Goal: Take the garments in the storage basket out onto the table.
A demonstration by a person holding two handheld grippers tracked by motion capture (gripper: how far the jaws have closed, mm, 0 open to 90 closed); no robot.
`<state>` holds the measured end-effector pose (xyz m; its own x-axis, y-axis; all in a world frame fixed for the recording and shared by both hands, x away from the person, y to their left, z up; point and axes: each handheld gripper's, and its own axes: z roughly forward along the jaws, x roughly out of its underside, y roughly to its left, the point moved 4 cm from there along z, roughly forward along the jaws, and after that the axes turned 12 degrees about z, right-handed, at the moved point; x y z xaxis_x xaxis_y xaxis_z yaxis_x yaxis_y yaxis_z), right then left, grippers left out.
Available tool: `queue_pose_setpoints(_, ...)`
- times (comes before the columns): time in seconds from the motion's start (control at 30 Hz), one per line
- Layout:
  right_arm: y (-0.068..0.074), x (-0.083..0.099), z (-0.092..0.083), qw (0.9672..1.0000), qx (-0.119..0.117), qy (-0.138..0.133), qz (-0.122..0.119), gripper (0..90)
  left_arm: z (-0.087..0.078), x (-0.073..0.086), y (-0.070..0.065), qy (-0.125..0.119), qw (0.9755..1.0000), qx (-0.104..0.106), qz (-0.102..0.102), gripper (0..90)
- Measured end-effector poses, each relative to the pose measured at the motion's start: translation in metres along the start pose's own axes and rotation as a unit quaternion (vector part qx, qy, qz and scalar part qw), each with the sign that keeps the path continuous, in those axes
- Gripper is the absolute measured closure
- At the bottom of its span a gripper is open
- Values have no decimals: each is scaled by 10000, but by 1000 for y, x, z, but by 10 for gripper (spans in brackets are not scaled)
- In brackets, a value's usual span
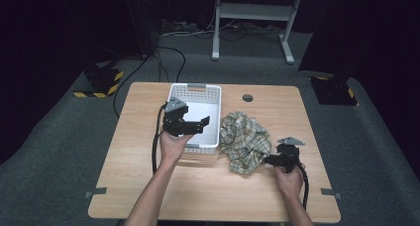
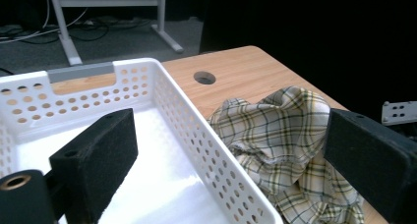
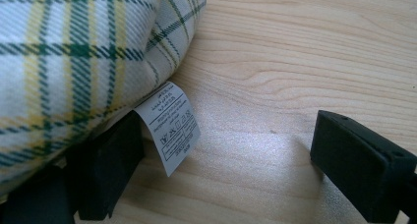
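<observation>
White perforated basket [image 1: 214, 98] sits left-centre on the wooden bench [image 1: 133, 171], empty. Left hand-held gripper [image 1: 190, 125] hovers over its near-left part, jaws spread wide, holding nothing. Crumpled plaid cloth [image 1: 243, 139] lies just right of the basket, touching or nearly touching its wall. Right hand-held gripper [image 1: 270, 160] is low at the cloth's near-right edge, jaws apart, one jaw tucked under the fabric beside a care label [image 3: 169, 126], other jaw on bare wood.

Risks: closing now likely pinches only the label or a thin fold, so the cloth slips out; dragging it could snag the basket rim and shove the basket.

Room: bench bare front and right; cable hole [image 1: 247, 97] behind the cloth.
</observation>
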<state>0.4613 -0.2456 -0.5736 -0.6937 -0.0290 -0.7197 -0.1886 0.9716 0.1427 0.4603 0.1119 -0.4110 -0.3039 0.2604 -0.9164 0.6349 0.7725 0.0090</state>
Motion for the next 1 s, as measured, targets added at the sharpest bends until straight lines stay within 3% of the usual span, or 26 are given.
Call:
queue_pose_setpoints(0.53, 0, 0, 0, 10000, 0, -1, -3, 117, -20, 7, 12, -25, 9996, -292, -40, 74)
queue_pose_setpoints(1.0, 0, 0, 0, 10000, 0, 0, -3, 116, -32, 11, 16, -42, 9991, -406, -86, 76)
